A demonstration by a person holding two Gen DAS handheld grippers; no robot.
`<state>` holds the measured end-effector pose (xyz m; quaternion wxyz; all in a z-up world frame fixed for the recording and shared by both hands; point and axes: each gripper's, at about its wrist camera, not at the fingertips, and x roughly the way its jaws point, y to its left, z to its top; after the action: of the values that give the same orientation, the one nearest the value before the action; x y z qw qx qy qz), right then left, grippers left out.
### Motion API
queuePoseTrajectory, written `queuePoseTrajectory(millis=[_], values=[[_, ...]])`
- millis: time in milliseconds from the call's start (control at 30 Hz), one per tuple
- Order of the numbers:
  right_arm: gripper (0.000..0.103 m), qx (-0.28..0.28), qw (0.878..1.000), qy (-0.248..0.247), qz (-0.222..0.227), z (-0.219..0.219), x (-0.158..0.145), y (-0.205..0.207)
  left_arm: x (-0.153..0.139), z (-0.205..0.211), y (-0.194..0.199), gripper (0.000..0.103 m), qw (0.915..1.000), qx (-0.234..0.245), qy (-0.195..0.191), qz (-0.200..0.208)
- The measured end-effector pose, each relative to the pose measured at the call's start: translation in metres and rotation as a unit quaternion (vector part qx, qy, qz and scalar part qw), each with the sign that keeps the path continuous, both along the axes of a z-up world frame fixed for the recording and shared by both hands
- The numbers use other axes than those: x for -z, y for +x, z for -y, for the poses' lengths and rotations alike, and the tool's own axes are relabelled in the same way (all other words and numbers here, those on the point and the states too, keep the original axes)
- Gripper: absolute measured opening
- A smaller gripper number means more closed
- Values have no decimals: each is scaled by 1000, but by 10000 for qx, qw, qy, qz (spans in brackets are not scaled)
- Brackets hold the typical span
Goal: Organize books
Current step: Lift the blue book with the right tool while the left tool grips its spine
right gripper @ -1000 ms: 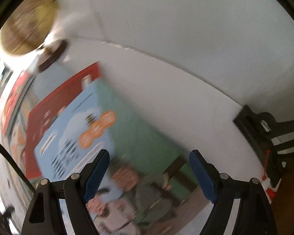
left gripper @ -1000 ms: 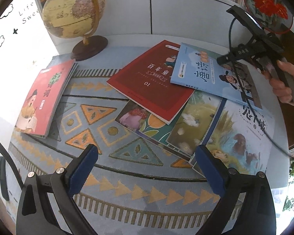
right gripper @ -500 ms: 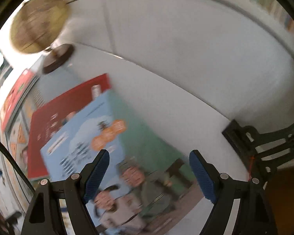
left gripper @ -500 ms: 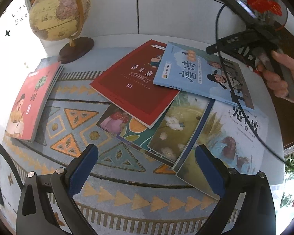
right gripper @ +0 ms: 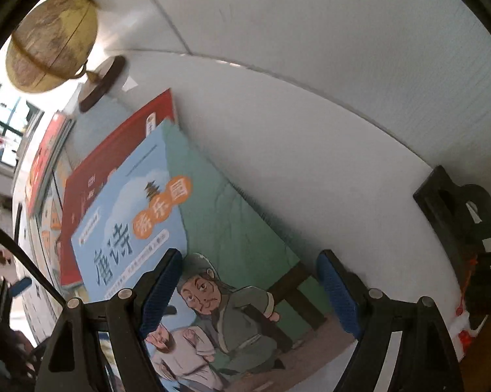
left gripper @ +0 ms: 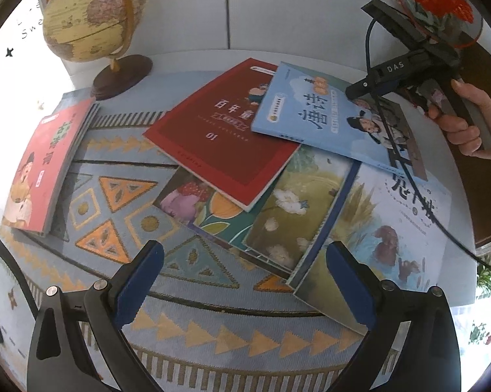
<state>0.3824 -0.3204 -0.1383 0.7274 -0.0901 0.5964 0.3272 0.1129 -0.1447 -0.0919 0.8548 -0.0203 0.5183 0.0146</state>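
Observation:
Several books lie overlapped on a patterned mat [left gripper: 121, 228]. A light blue book [left gripper: 317, 114] rests on a dark red book [left gripper: 226, 130], with a flower picture book [left gripper: 212, 209], an olive picture book [left gripper: 291, 215] and a pale reed-cover book [left gripper: 392, 222] below them. A red book [left gripper: 46, 163] tops a small stack at the left. My left gripper [left gripper: 245, 261] stands open above the mat's near part, empty. My right gripper [right gripper: 248, 261] is open just above the light blue book [right gripper: 141, 215], over its end with cartoon figures. From the left wrist view, the right gripper [left gripper: 356, 89] is held by a hand [left gripper: 474, 130].
A globe [left gripper: 95, 16] on a dark wooden base stands at the back left. A white cabinet wall [left gripper: 278, 16] runs behind the table. A black carved stand [right gripper: 467, 228] with a red-flowered round fan [left gripper: 441, 3] is at the right. A cable [left gripper: 409, 176] trails over the books.
My right gripper has dropped closer to the light blue book, which now looks larger and sharper between its fingers. The left gripper has stayed about where it was, still open.

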Motion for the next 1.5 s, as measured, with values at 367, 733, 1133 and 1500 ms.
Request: queuePoseTrajectory(millis=[367,733,1133,1500], values=[[84,-107,9999,-52,-22,-7,-3,-5,-4,9,-2,99,9997,224,46,41],[83,-603,9979,214,39,-18,-11,-147,13,-20,13,98,9985,1,-541,-122],[49,2048,9685,1409,-140,40,-2,-179,33,-34,40,61,9796,5,-1899,-664],[38,2114,9732,900,100,24,-11,-208,19,-18,21,33,9877,246,-1500,-373]])
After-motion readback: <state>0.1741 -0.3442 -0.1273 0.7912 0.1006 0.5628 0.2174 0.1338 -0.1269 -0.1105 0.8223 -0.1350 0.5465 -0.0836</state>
